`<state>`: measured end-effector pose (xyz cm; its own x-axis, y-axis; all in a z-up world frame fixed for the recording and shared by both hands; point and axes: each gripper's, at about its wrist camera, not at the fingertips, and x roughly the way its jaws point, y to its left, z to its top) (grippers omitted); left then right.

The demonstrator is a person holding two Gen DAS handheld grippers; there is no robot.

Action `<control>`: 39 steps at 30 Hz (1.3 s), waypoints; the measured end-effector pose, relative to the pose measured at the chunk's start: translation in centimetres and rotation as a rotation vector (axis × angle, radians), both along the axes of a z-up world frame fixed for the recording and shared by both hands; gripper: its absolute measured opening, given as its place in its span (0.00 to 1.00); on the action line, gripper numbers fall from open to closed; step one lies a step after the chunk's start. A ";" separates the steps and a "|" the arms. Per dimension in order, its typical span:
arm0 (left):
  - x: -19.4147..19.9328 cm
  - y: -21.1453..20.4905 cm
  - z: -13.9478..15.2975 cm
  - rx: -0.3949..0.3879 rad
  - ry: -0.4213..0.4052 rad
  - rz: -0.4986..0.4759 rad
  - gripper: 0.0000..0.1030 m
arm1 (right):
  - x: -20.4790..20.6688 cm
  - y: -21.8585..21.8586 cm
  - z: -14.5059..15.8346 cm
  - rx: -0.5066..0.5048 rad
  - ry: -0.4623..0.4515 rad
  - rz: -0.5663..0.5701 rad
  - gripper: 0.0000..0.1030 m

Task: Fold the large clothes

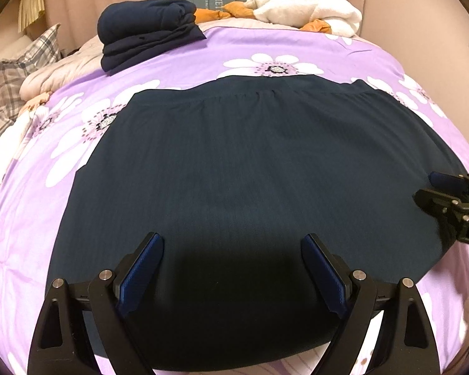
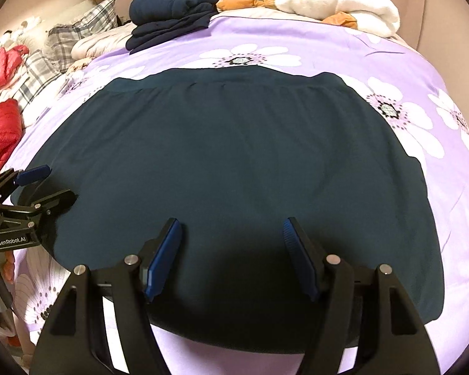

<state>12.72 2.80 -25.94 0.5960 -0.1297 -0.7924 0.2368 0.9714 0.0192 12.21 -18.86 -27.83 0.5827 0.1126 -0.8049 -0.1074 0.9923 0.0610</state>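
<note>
Home bedroom: floral bedspread (image 1: pixel 203 53), plaid pillow (image 1: pixel 31 53)

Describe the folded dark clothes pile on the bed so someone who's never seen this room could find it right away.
Start at the bed's purple flower-print cover and look to its far left corner. The folded navy fabric stack sits there, beside orange cloth. Unlike the dark teal garment spread flat in the middle, it is compact and layered.

Both fisheye views sit low and close over the near hem of the dark garment (image 1: pixel 250 172), looking toward 12 o'clock at the folded navy stack (image 1: pixel 150 31) and white pillow (image 1: pixel 306 7). The left wrist camera catches the right gripper (image 1: pixel 434 187) at 3 o'clock; the right wrist camera sees the left gripper (image 2: pixel 48 182) at 9 o'clock. Both share the whole purple floral bedspread (image 2: pixel 375 56).
</note>
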 end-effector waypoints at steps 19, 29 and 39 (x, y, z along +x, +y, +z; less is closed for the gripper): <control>-0.7 3.4 -0.5 -0.054 0.024 0.083 0.93 | -1.5 -2.9 0.4 0.073 -0.005 -0.075 0.65; -1.1 4.3 -0.5 -0.056 0.023 0.104 0.93 | -2.5 -6.7 0.0 0.075 0.020 -0.192 0.65; -1.6 6.4 -0.6 -0.059 0.024 0.158 0.93 | -3.3 -8.0 -0.1 0.095 0.015 -0.223 0.65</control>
